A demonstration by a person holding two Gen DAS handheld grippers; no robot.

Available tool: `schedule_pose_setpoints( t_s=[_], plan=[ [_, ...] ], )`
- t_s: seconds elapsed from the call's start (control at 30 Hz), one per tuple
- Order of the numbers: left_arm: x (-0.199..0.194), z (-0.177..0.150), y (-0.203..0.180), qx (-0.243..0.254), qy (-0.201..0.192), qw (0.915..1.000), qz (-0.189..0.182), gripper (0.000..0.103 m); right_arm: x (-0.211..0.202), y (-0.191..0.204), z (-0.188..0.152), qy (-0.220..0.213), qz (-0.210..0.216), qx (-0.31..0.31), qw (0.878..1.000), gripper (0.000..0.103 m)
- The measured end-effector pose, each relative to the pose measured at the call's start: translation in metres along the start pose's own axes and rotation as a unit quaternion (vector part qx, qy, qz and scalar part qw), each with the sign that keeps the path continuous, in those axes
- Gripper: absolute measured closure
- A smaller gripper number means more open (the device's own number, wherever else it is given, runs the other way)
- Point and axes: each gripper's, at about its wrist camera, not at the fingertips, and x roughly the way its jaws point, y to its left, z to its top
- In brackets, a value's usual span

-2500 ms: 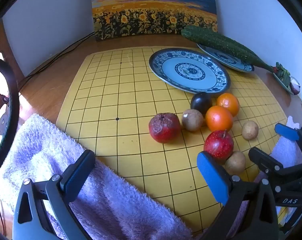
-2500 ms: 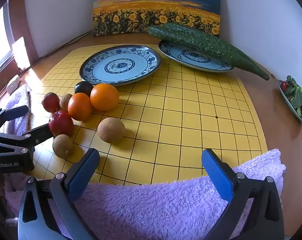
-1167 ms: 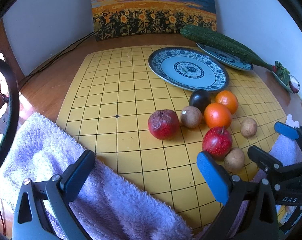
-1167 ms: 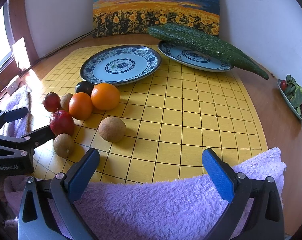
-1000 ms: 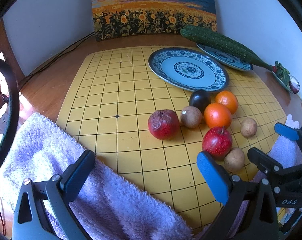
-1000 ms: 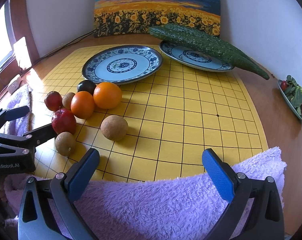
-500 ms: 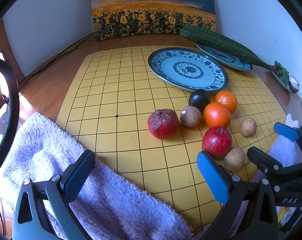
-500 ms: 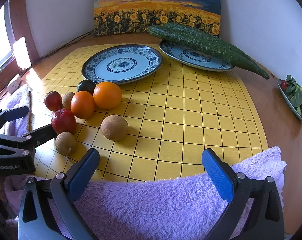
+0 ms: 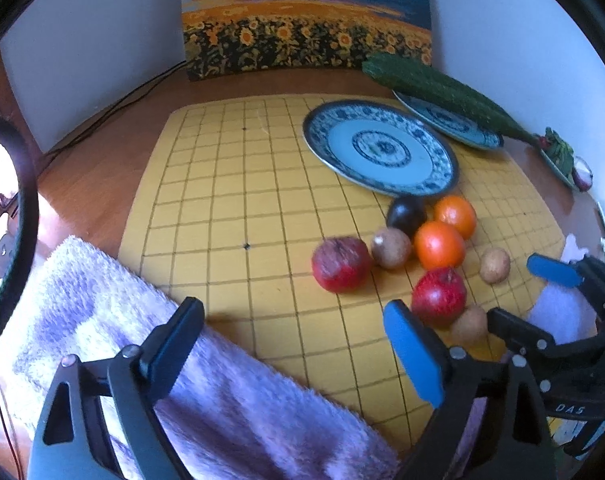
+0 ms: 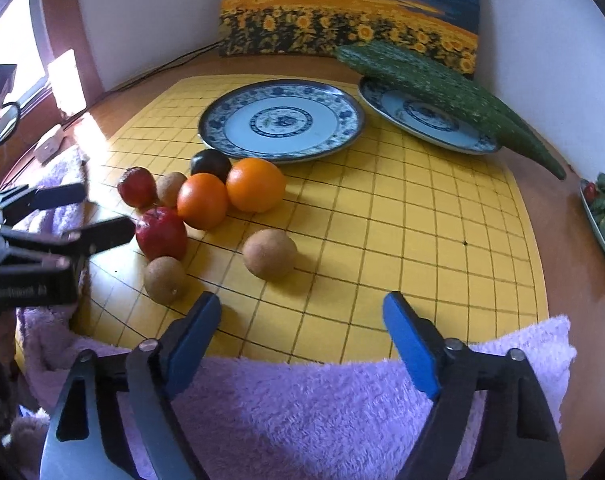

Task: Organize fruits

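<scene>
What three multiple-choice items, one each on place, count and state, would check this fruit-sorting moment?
1. Where does the long bumpy green gourd lie?
A. across the far blue-and-white plate
B. on the purple towel
C. among the fruit

2. How many round orange fruits are there?
A. one
B. two
C. four

3. What is on the near blue-and-white patterned plate?
A. a red apple
B. a brown fruit
C. nothing

Answers: 1 A, the gourd spans that plate's rim. 2 B, two oranges sit side by side. 3 C, its whole pattern shows bare.
</scene>
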Motion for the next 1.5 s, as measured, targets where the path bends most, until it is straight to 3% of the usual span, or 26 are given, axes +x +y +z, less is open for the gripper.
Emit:
schedule_pose_setpoints(
  t_s=[0.3, 0.47, 0.6, 0.8, 1.0, 1.37, 1.5],
  plan=[
    [0.0, 0.01, -0.011, 0.004, -0.016, 0.9997, -0.016, 0.018, 0.003, 0.004, 0.009, -0.001, 0.014, -0.019, 1.0, 0.043],
    [0.005, 0.008, -0.014, -0.002, -0.007, 0.9998, -0.017, 0.033, 0.004, 0.005, 0.011, -0.018, 0.021, -0.023, 0.999, 0.053],
    [0.006, 0.006, -0.013, -0.007, -0.007, 0.9996, -0.025, 0.034, 0.005, 0.003, 0.014, -0.026, 0.026, -0.011, 0.999, 0.063],
    [0.008, 0.008, -0.018, 0.003, -0.013, 0.9996, -0.027, 0.034, 0.005, 0.003, 0.013, -0.033, 0.025, -0.009, 0.999, 0.067],
    [0.01, 0.009, -0.018, 0.002, -0.015, 0.9996, -0.023, 0.041, 0.004, -0.002, 0.012, -0.034, 0.031, 0.0, 0.999, 0.074],
    [0.008, 0.008, -0.017, 0.001, -0.014, 0.9992, -0.037, 0.07, 0.003, -0.005, 0.013, -0.034, 0.042, 0.016, 0.998, 0.074],
    [0.003, 0.006, -0.019, 0.004, -0.016, 0.9991, -0.039, 0.07, 0.001, -0.008, 0.011, -0.03, 0.049, 0.028, 0.998, 0.074]
  ],
)
